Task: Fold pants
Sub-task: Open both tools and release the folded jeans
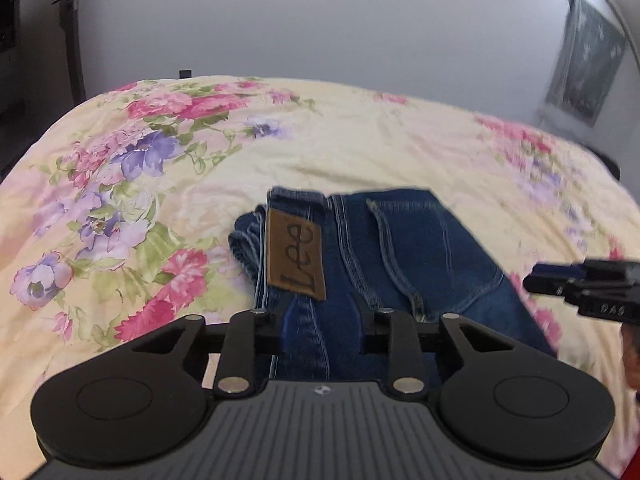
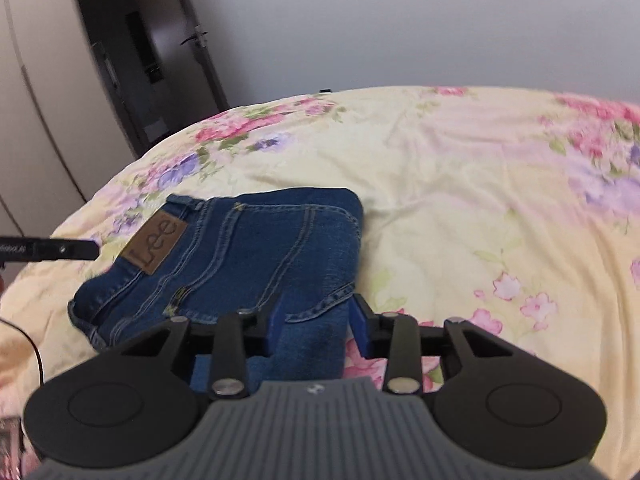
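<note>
Now, from the left wrist view, the jeans lie folded into a compact bundle on the bed, whose cover is pale yellow with pink and purple flowers. A brown Lee patch sits on the waistband, turned sideways, with a back pocket to its right. The left gripper hangs over the near edge of the denim; its 2 fingers stand apart with cloth showing between them, and nothing is pinched. At the right edge the right gripper pokes in, its tips just past the bundle's right side. A dark picture hangs on the grey wall.

From the right wrist view, the jeans lie left of centre on the bed, patch toward the left. The right gripper has its blue fingers spread wide over the bundle's near right corner, gripping nothing. The left gripper reaches in from the left, its tip near the patch. Behind stands an open door.
</note>
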`<state>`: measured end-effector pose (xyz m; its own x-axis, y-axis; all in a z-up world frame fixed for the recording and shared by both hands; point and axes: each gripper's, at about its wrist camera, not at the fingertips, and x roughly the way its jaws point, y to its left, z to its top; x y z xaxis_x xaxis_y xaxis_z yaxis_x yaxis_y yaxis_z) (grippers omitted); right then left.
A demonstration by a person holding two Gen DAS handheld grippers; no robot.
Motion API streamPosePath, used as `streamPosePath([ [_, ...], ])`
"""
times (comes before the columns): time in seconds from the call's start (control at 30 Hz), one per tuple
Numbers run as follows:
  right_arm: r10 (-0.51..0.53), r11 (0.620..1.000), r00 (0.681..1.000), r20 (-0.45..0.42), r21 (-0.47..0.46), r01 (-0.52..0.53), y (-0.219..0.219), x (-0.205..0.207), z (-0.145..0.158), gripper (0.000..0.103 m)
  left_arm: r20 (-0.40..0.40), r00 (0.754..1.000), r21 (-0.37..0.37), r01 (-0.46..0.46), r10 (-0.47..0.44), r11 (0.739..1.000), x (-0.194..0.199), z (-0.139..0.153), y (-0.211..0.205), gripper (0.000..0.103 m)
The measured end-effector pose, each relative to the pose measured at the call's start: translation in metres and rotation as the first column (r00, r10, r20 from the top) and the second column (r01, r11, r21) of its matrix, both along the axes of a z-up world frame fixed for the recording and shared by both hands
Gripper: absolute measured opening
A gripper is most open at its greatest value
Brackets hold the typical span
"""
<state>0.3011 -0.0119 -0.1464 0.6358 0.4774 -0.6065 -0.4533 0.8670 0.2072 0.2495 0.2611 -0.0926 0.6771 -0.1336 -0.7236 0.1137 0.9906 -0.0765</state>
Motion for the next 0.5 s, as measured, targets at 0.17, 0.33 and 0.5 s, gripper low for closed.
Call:
streamPosePath([
  [0.17,0.056,0.992,0.998,-0.007,-0.114,-0.056,0.017,-0.017,-0.022,0.031,-0.099,0.995,0.100,0.036,-0.026,0.994,0.003,-0.035,0.003,0.027],
  [0.33,0.035,0.995,0.997,-0.071,-0.092,-0.042,0.019,-0.005,-0.031,0.032,-0.111,0.994,0.097,0.036,-0.025,0.995,0.003,-0.036,0.004,0.027],
  [0.5,0.044,0.995,0.998,-0.039,-0.092,-0.048,0.017,-0.013,-0.005,0.032,-0.048,0.999,0.097,0.006,-0.001,0.995,-0.009,-0.007,0.000,0.027],
])
